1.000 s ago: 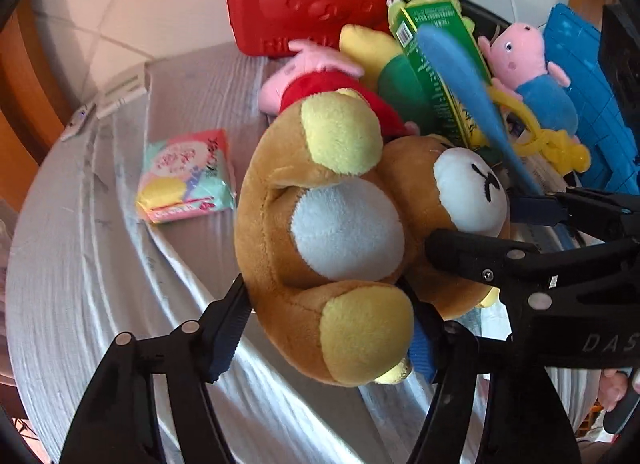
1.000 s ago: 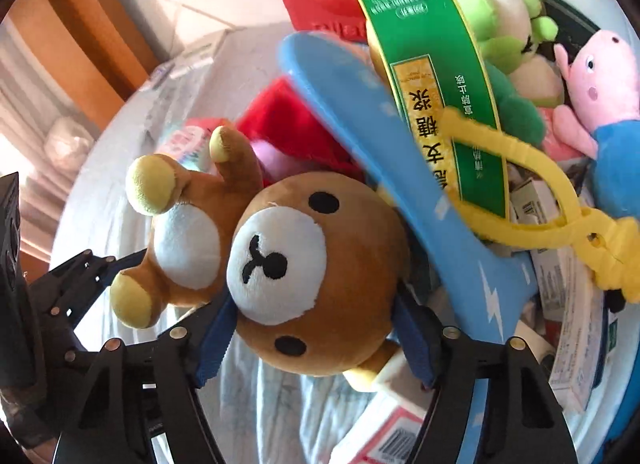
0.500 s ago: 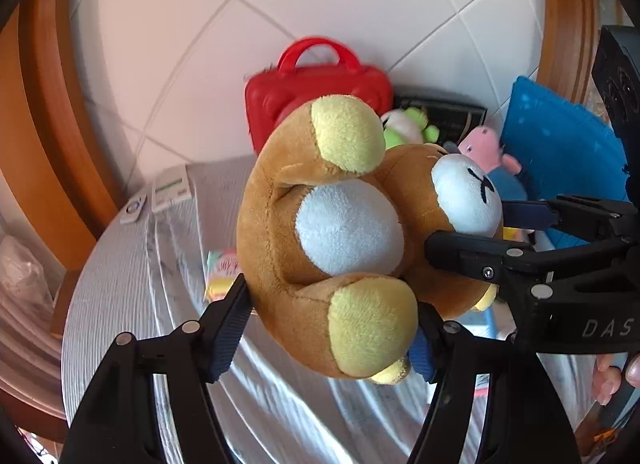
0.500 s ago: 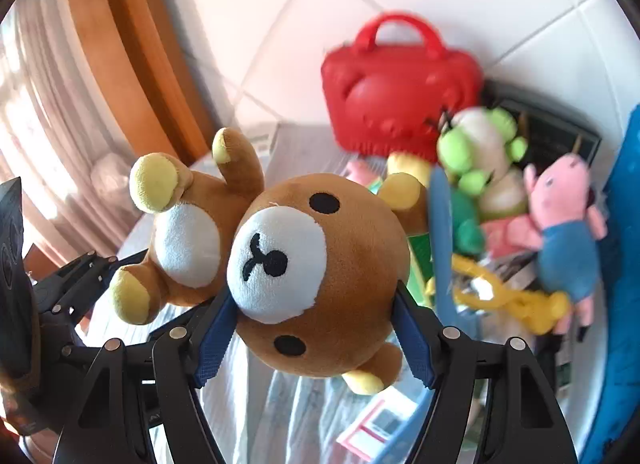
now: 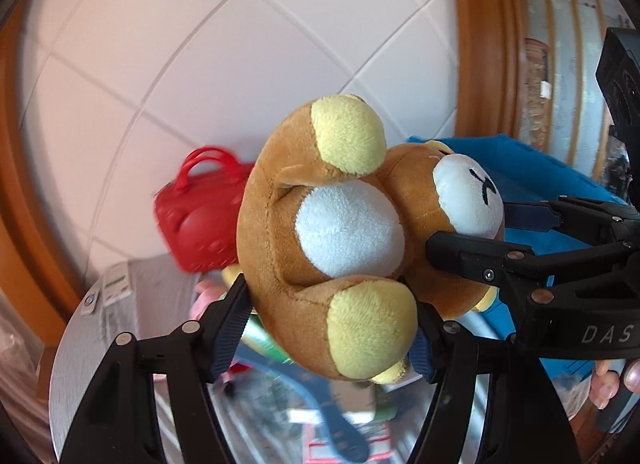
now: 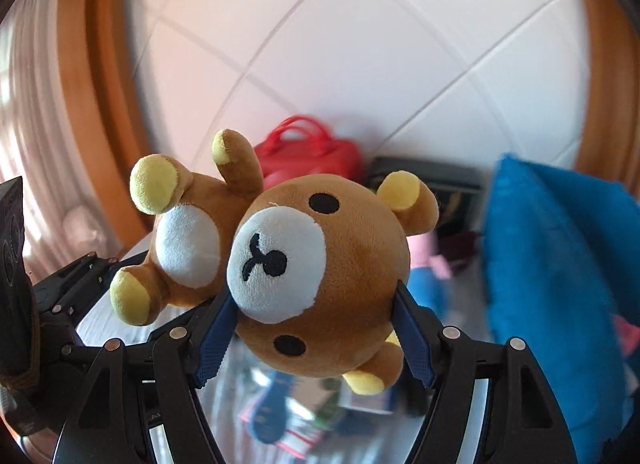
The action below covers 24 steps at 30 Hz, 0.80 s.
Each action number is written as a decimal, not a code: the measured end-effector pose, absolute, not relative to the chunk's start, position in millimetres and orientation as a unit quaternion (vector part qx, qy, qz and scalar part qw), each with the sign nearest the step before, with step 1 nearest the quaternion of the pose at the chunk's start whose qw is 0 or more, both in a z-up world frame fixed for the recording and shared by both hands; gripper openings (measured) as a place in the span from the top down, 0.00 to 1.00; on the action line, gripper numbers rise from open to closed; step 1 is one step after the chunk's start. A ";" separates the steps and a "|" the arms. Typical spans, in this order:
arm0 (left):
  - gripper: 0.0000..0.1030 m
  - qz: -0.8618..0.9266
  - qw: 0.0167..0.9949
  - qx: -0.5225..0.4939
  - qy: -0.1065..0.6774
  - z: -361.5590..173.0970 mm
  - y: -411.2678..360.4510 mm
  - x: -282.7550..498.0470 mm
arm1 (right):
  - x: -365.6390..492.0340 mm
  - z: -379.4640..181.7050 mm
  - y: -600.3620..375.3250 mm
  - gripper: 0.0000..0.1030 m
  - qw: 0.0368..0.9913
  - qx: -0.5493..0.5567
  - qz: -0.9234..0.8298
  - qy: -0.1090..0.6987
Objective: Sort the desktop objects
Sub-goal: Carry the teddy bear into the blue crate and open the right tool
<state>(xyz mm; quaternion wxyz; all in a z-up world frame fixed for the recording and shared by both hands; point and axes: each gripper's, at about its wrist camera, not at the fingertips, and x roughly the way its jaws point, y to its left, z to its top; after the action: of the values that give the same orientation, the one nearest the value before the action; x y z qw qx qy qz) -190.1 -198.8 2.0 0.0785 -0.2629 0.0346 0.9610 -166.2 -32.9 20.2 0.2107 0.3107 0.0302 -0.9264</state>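
A brown plush bear [image 5: 340, 232] with a white belly and yellow paws hangs in the air between both grippers, high above the table. My left gripper [image 5: 332, 328] is shut on the bear's body. My right gripper [image 6: 316, 328] is shut on the bear's head [image 6: 320, 276]; it also shows from the side in the left wrist view [image 5: 480, 232]. The left gripper shows at the left edge of the right wrist view [image 6: 80, 284].
Below lies a round grey table [image 5: 80, 344] with blurred clutter. A red handbag [image 5: 196, 224] stands at the back against the white tiled wall. A blue cushion [image 6: 560, 284] is at the right, a pink plush [image 6: 432, 260] beside it. Wooden frames flank the wall.
Both grippers have lifted the bear well up from the toy pile. The table and the toys have dropped low in both views, and the wall now fills the background.
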 end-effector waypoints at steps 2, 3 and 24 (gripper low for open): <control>0.34 0.962 0.101 -0.251 0.042 15.6 -168.1 -194.4 | -162.8 34.2 -0.8 0.29 0.190 0.301 -0.934 0.025; 0.34 0.962 0.113 -0.245 0.045 22.4 -150.0 -196.2 | -161.0 41.4 16.4 0.29 0.179 0.297 -0.938 0.022; 0.34 0.914 0.227 -0.326 0.084 68.8 165.2 -307.3 | -236.8 97.7 331.6 0.29 0.050 0.348 -0.936 -0.028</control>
<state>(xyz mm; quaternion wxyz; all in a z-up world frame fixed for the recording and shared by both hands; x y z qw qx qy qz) -307.3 165.2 68.8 0.2267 -0.3260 0.0843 0.9139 -236.8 331.6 97.7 0.0499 0.3481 -0.0277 -0.9357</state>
